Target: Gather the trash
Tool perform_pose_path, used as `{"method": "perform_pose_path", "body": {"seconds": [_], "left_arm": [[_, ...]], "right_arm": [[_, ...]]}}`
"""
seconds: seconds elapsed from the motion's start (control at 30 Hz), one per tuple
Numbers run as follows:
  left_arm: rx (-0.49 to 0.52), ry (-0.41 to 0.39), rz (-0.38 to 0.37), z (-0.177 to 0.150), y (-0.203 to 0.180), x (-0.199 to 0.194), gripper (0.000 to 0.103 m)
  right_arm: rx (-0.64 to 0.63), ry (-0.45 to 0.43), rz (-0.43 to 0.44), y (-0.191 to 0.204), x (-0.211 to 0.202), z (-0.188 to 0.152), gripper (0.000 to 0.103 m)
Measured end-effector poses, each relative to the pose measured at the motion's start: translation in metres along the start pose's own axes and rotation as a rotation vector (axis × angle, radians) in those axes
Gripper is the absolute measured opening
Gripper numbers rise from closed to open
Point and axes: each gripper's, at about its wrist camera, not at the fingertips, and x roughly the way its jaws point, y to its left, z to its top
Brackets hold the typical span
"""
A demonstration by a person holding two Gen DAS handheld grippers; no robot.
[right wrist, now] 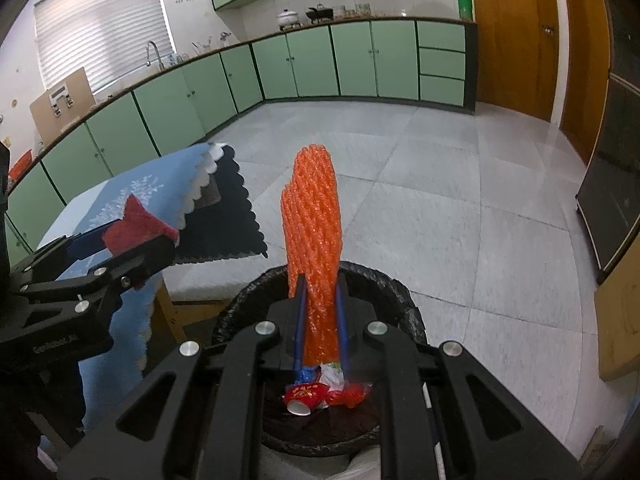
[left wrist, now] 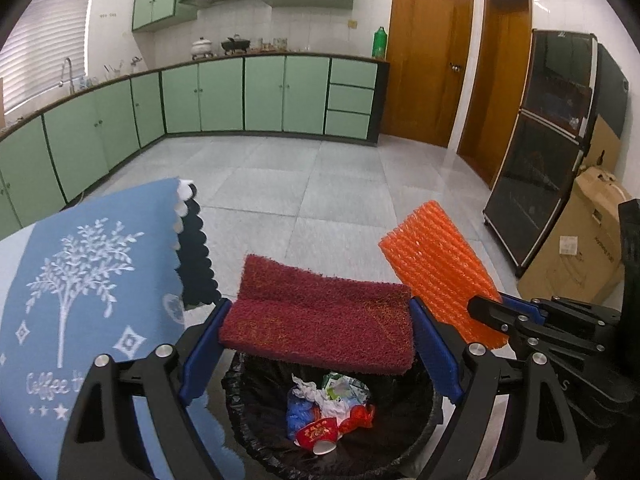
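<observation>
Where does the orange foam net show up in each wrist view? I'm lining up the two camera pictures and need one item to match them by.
Left wrist view: the orange foam net stands right of centre, pinched at its lower end by the right gripper.
Right wrist view: it rises upright at centre, clamped between that gripper's fingers.
Shared landmark: the black-lined trash bin below it in both.

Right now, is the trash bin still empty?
No, the black-lined trash bin already holds a red paper cup and crumpled wrappers.
</observation>
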Motion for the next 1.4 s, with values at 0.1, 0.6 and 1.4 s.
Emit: {"method": "perform_pose_path", "body": {"seconds": [0.1,0.6,1.4], "left_arm": [[0.001,0.010,-0.003,-0.002,0.001,0.010,0.085],[-0.058,0.057,-0.065,0.007,0.012,0.027,0.088],[-0.076,-0.057,-0.013,0.014,0.029,-0.056,0.096]], "right_arm": [[0.005,0.015,-0.004,-0.003,0.009,-0.001,0.012],[0.034,0.040,-0.030,-0.010,0.030,0.000,0.052],[-0.007,-0.102,0.017,0.022,-0.053,0.023,0.089]]}}
